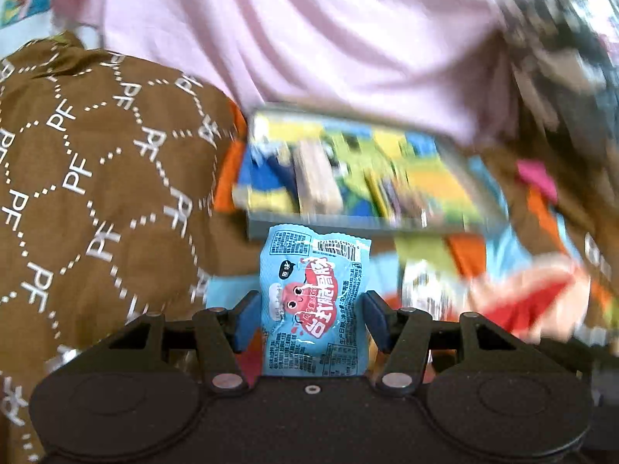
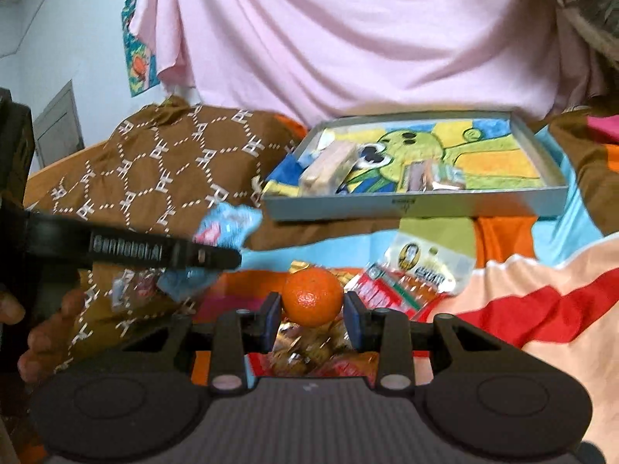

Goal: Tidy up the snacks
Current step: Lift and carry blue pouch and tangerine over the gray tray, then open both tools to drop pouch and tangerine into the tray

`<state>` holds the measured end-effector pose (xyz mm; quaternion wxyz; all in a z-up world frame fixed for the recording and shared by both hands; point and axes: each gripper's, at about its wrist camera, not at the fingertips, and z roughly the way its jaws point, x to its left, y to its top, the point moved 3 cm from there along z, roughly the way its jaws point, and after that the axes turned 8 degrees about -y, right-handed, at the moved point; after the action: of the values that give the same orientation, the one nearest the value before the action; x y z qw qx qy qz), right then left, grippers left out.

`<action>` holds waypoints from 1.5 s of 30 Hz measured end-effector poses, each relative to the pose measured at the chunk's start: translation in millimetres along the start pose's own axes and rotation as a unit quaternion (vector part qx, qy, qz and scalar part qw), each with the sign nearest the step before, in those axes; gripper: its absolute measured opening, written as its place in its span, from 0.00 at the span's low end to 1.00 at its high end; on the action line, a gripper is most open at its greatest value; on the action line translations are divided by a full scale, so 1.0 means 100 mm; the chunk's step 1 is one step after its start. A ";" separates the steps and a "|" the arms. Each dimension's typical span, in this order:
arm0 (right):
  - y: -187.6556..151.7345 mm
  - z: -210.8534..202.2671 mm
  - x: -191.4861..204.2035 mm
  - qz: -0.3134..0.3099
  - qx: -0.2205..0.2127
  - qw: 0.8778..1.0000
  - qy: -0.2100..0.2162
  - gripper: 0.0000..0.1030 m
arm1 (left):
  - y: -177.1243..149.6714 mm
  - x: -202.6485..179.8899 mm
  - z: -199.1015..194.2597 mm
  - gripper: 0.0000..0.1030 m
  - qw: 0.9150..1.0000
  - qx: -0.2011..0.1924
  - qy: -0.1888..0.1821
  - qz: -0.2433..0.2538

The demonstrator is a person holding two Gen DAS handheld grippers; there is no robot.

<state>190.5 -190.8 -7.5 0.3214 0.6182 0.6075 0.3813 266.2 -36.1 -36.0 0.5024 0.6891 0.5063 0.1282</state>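
The left hand-held gripper (image 1: 312, 319) grips a blue sausage packet (image 1: 315, 301) and the right hand-held gripper (image 2: 312, 315) pinches a mandarin (image 2: 312, 297), both above the bed. Carry each level over the near rim of the grey tray (image 2: 418, 207), then lower before letting go, lest the fruit roll.

Both wrist views low over the bed, facing forward along their fingers, close to the snacks, sharing the grey tray (image 1: 321, 228) (image 2: 410, 203), pink cloth (image 1: 309, 31) (image 2: 348, 31) behind
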 end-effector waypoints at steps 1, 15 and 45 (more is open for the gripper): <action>0.03 0.01 -0.01 -0.001 -0.006 1.000 -0.005 0.38 | 0.08 0.03 0.04 0.57 1.000 -0.016 0.003 -0.015; 0.60 0.42 -0.13 -0.008 -0.107 0.992 -0.069 0.38 | 0.78 0.29 0.69 0.58 0.989 -0.116 0.038 -0.082; 0.60 1.17 -0.17 -0.014 -0.089 0.990 -0.112 0.48 | 0.89 0.34 1.27 0.68 0.997 -0.055 0.056 -0.005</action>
<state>322.4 -202.9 -16.4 0.4465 0.6176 0.5398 0.3575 418.7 -77.9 -32.8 0.5105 0.6499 0.5293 0.1920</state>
